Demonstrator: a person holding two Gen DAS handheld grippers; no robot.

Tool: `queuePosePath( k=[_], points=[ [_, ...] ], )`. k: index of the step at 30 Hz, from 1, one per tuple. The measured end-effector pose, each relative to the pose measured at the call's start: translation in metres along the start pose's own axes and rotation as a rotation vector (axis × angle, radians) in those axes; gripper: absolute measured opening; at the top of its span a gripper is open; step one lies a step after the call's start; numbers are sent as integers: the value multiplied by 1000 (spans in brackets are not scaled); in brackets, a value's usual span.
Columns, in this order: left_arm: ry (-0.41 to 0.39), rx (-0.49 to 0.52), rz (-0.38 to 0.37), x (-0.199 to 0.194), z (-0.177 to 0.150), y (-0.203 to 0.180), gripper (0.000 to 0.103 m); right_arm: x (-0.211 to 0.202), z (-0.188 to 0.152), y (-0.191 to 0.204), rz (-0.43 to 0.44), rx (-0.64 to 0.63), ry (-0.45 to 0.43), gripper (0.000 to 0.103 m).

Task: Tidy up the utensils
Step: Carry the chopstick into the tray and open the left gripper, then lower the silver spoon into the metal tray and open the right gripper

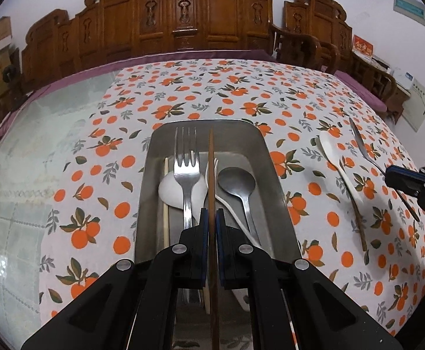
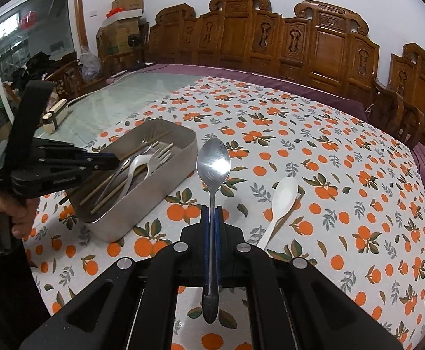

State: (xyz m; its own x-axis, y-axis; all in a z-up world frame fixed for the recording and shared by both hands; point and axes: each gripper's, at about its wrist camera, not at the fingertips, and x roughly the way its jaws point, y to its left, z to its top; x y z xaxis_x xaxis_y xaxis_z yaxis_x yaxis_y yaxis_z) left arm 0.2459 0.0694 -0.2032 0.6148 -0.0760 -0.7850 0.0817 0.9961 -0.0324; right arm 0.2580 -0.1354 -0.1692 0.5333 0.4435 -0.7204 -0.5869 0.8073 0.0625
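Here the brown chopstick (image 1: 211, 175) hangs inside the metal tray (image 1: 273, 175) walls.

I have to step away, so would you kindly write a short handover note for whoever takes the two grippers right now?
Left gripper: shut on a brown chopstick, held over the metal tray.
Right gripper: shut on the handle of a metal spoon, bowl pointing forward, to the right of the tray.
In the tray: a metal fork, a dark metal spoon, a white spoon, a white plastic fork and a pale chopstick.
On the cloth: a white spoon with a brown chopstick beside it.
Left to do: put down both held pieces in the tray, then fetch those two.
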Motion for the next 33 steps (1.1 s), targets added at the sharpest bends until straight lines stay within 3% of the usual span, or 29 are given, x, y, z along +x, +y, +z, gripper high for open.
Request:
queuePosePath(
  k=[18,21,26,33],
  points=[
    [9,15,21,12,11,3,5,5,-1,10,8,-5,8,5],
    [-14,23,29,2,12,5,18,5,-1,14,4,-2,9,5],
    [-57,17,38,-15,15,15,22,7,3,23,9,12,9,5],
    [-104,-14,49,-32,22,36,41,14,15,53,24,-2,7,5]
  ],
)
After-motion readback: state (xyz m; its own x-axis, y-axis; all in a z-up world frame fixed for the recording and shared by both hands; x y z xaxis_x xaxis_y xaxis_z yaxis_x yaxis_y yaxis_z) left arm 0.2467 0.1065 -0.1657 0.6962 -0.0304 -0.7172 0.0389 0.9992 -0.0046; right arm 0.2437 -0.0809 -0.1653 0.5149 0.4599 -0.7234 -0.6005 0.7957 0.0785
